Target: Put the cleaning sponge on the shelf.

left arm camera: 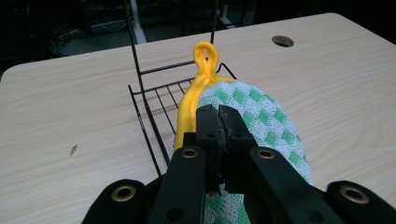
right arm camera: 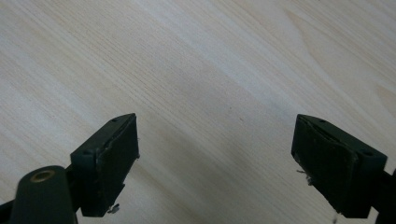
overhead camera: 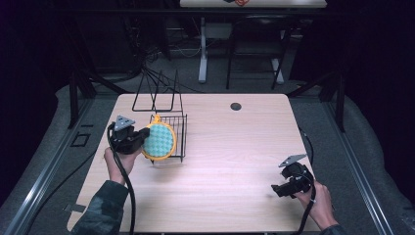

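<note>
High view
- L gripper [overhead camera: 145, 136]: at table's left, jaws pinched shut on edge of pot holder [overhead camera: 160, 141], a round green-white checked pad w/ yellow trim.
- Pot holder pos: held up on edge, face twd camera, right at the near-left side of the wire rack [overhead camera: 172, 128]; overlaps the rack's low basket part. Can't tell if it's touching the wires.
- Rack: black wire, tall back frame, sits on left-centre of table [overhead camera: 235, 161].
- R gripper [overhead camera: 280, 189]: low at table's right, well apart from rack; nothing in it.

Left gripper view
- Jaws: closed tight together, pad cloth squeezed betw them near its rim.
- Pot holder [left arm camera: 261, 112]: runs away from jaws, yellow hang loop at far end, over the rack's front corner.
- Rack [left arm camera: 154, 100]: basket floor just behind/below pad; upright rods rise beyond.

Right gripper view
- Jaws: wide apart, empty, bare wood grain [right arm camera: 210, 70] betw them; gripper pts down at tabletop.

Progress (judged)
- Done: pad picked up & carried to rack.
- Left: looks like setting or hanging pad in/on rack, then letting go; not placed yet, since L jaws have it clamped & it's off the table.
- R hand: idle, no part in this step as far as seen.
</note>
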